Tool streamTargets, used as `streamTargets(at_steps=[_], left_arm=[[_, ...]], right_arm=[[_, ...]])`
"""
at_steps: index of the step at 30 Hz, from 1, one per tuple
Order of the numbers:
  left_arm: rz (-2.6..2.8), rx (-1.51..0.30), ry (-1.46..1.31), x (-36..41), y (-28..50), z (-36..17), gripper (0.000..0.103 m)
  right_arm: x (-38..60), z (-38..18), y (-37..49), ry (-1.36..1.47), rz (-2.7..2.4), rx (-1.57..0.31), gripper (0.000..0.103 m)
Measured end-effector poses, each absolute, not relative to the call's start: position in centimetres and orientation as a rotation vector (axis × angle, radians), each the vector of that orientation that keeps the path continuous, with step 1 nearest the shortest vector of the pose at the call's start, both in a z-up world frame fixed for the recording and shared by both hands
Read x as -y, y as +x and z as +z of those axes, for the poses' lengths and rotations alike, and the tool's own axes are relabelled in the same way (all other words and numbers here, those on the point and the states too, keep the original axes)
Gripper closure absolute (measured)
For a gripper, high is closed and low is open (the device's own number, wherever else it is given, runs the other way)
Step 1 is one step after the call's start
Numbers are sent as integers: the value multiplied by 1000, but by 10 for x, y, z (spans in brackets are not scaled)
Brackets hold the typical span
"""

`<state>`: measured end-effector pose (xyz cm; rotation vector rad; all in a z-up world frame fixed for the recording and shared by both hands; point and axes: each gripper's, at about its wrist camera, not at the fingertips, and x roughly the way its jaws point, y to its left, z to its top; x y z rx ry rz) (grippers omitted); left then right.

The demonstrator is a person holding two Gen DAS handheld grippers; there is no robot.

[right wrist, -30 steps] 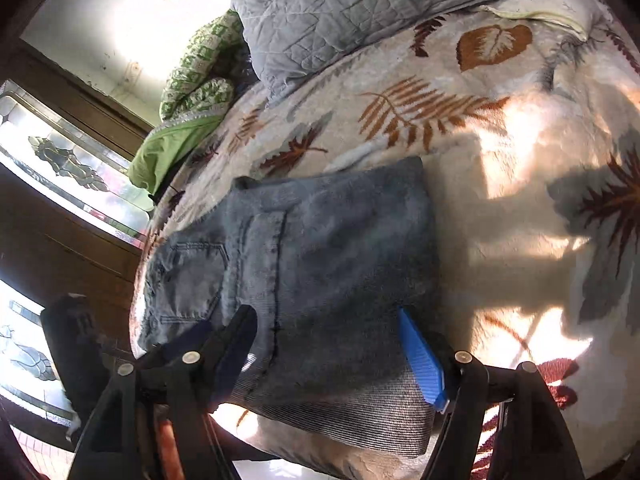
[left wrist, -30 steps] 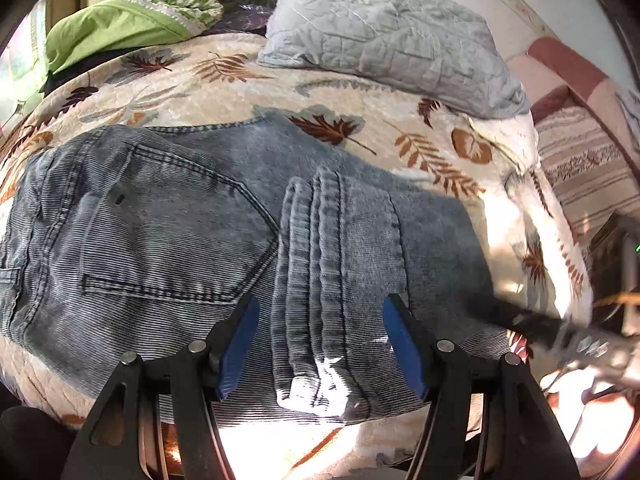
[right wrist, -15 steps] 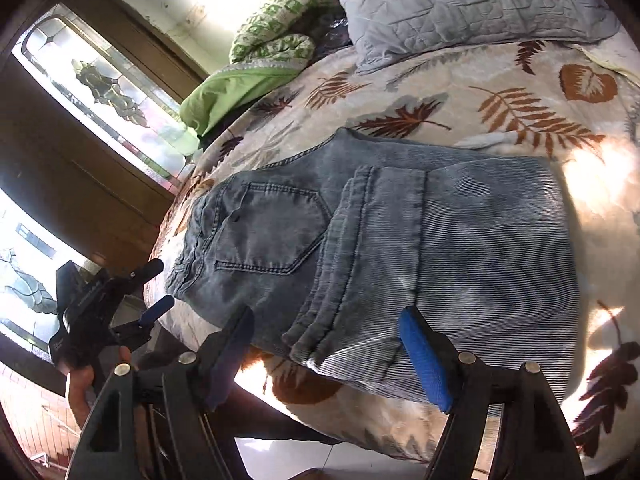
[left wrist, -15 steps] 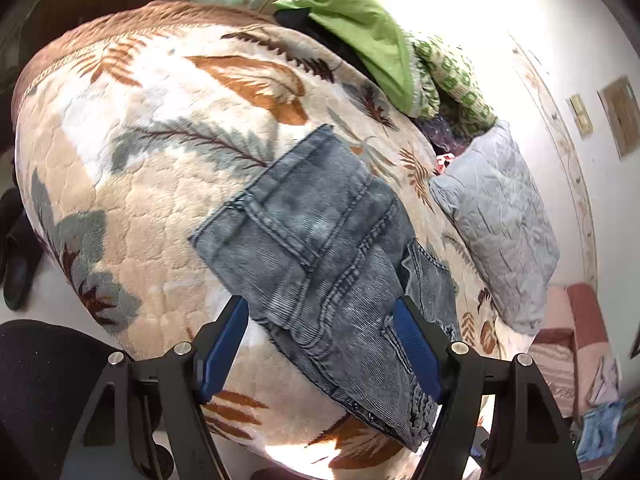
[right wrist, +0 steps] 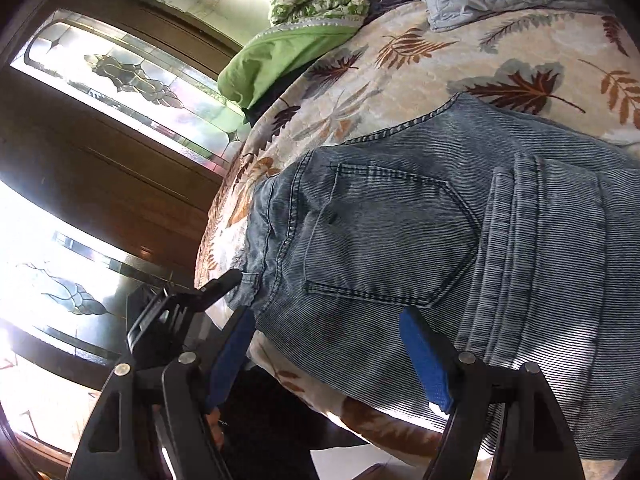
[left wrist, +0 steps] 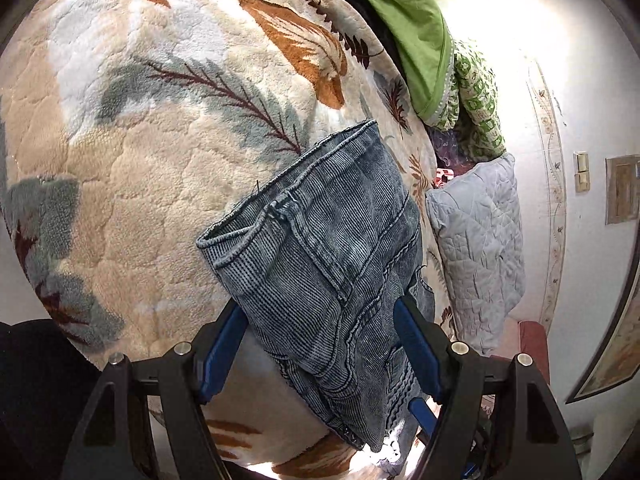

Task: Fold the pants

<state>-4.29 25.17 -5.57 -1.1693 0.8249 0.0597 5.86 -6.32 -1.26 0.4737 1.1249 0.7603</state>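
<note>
Blue-grey ribbed denim pants (left wrist: 340,264) lie folded on a leaf-patterned blanket (left wrist: 152,132) on a bed. In the left wrist view I look along them from the waistband end. My left gripper (left wrist: 320,352) is open, its blue pads either side of the pants' near edge. In the right wrist view the pants (right wrist: 440,248) show a back pocket and the folded legs on top. My right gripper (right wrist: 332,354) is open at the pants' near edge by the bed's side. The left gripper also shows in the right wrist view (right wrist: 180,308) at the waistband corner.
A grey quilted pillow (left wrist: 480,248) lies beyond the pants. A green cloth (left wrist: 412,40) and a green patterned cushion (left wrist: 476,100) sit at the bed's far side. A wooden door with stained glass (right wrist: 120,80) stands beside the bed. The wall (left wrist: 580,80) is behind.
Both grippers have swung left along the bed's edge towards the pants' waistband end. The left one has turned to look along the pants. Both stayed open; the pants lie as before.
</note>
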Motion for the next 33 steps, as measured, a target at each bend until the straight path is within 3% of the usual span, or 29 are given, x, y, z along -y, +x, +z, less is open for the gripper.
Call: streamTargets(at_steps=[6, 8, 12, 15, 18, 21, 33], left_arm=[[57, -821, -1157, -252, -38, -56, 26], [56, -817, -1141, -252, -36, -54, 27], [101, -853, -1047, -249, -31, -52, 57], [119, -862, -1028, -250, -31, -53, 64], [132, -875, -991, -250, -30, -53, 78], [146, -878, -966, -249, -28, -49, 90], [134, -760, -583, -185, -15, 34, 95]], right_arm=[[44, -57, 95, 600, 677, -1347, 23], [47, -61, 97, 665, 667, -1328, 22], [46, -38, 93, 644, 691, -1292, 22], [50, -27, 98, 596, 653, -1171, 20], [44, -67, 116, 610, 627, -1261, 18], [44, -52, 111, 609, 643, -1248, 18], [157, -23, 41, 666, 608, -1050, 18]])
